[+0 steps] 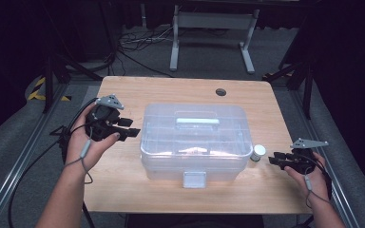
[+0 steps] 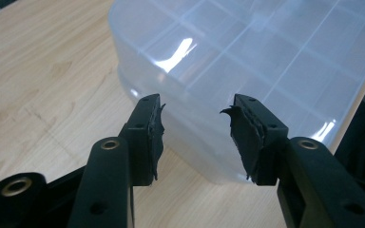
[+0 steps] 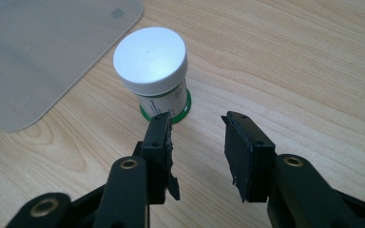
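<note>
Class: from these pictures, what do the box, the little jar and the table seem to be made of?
Box: clear, glossy plastic, likely; dividers show through it and it glints.
Jar: probably plastic, with a matt white cap, paper-like label and green base.
Table: wood or wood-look laminate; pale grain lines, smooth finish.

On the worktop (image 1: 123,190) we see the storage box (image 1: 194,142) standing at the middle, its handle (image 1: 197,121) on top of the lid and its latch (image 1: 194,179) on the near wall. The small jar (image 1: 257,152) stands upright on the worktop just beside the box's right near corner, and the right gripper (image 1: 273,160) lies just right of the jar, close to it without touching. We find the left gripper (image 1: 132,127) at the box's left side, above the worktop, and a round hole (image 1: 220,91) in the worktop behind the box, near the far edge.
</note>
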Tool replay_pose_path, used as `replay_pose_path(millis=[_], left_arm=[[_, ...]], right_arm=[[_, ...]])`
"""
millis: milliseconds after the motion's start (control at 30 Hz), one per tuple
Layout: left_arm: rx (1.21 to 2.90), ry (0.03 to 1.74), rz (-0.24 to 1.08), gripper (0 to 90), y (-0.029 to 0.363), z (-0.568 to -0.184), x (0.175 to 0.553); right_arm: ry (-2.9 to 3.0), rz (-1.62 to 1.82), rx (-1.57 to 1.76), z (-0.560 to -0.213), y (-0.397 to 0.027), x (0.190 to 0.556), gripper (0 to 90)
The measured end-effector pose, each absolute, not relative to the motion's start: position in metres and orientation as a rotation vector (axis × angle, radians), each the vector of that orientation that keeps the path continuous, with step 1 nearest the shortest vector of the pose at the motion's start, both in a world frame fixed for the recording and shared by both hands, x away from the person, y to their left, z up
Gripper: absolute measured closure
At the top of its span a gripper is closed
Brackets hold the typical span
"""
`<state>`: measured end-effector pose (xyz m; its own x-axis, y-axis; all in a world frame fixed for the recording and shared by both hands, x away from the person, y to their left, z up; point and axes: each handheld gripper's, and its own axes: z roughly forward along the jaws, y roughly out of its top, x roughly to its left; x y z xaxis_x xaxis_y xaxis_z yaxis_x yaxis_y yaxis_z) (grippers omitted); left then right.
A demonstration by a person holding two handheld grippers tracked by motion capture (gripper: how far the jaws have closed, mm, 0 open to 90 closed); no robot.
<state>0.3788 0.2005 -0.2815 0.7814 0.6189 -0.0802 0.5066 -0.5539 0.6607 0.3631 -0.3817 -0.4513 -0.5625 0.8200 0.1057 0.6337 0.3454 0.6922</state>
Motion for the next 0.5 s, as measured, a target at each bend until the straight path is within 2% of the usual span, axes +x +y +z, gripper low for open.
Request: replay_pose_path(millis=[500], left_arm=[[2.281,0.624,0.155,52.1,0.146,-0.259,0.386]], right_arm=[[2.35,1.035,1.292,-0.452,-0.383,0.364,61.2]])
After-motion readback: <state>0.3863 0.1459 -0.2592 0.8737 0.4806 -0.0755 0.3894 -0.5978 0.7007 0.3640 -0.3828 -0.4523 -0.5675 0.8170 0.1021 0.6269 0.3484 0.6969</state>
